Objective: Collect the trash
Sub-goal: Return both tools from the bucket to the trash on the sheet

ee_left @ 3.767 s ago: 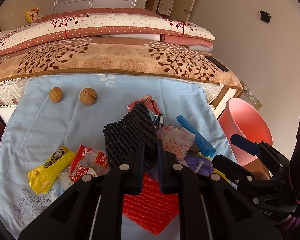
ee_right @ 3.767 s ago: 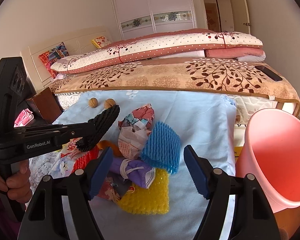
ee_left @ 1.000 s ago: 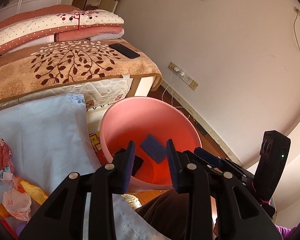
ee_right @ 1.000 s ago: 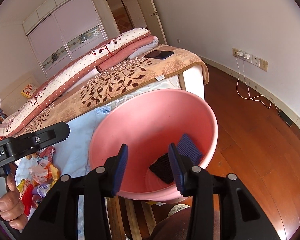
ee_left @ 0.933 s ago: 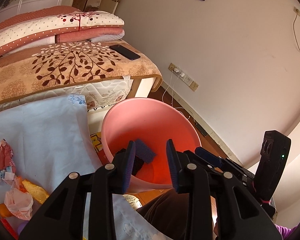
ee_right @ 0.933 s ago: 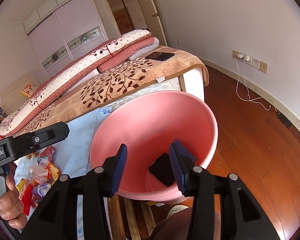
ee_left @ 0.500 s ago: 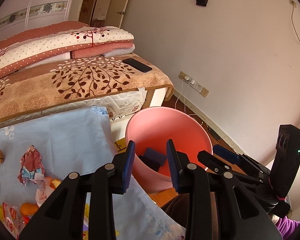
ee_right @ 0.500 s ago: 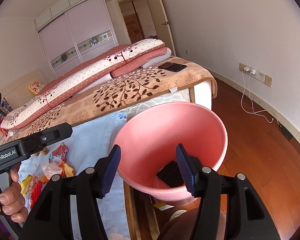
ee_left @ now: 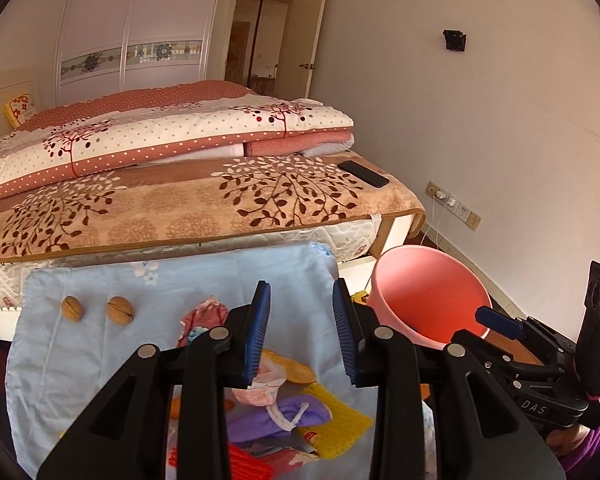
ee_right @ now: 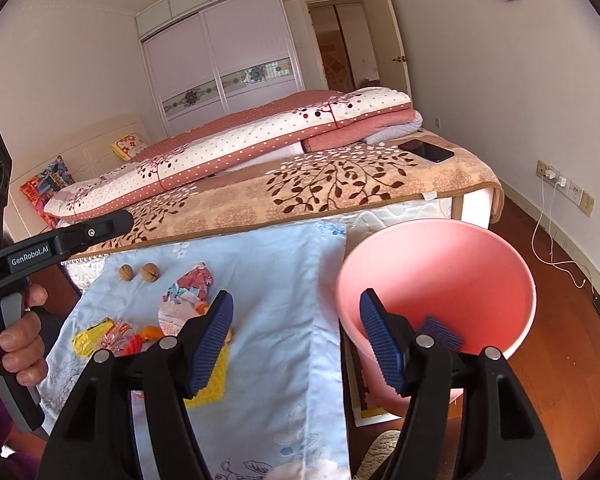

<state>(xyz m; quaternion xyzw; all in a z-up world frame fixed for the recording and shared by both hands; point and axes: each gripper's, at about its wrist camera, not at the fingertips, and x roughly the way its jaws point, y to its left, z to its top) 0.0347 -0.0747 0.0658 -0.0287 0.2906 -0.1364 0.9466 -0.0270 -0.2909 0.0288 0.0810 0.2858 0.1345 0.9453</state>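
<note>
A pink bucket (ee_left: 428,276) (ee_right: 460,248) stands on the floor right of the light blue cloth (ee_left: 100,356) (ee_right: 276,280). A blue foam net (ee_right: 440,330) lies inside it. Trash lies in a pile on the cloth: a yellow foam net (ee_left: 340,420), a purple mask (ee_left: 276,416), a red foam net (ee_left: 248,464), crumpled paper (ee_right: 188,284) and a yellow wrapper (ee_right: 90,334). My left gripper (ee_left: 300,332) is open and empty above the pile. My right gripper (ee_right: 296,336) is open and empty between cloth and bucket.
Two walnuts (ee_left: 96,309) (ee_right: 138,271) lie at the cloth's far left. Behind is a bed with a floral blanket (ee_left: 180,200), a folded quilt and a black phone (ee_left: 362,173). A charger cable (ee_right: 552,240) hangs from a wall socket onto the wood floor.
The black and blue foam nets have been dropped into the bucket. Both grippers have swung left from over the bucket back toward the cloth, and the right jaws have opened wider.
</note>
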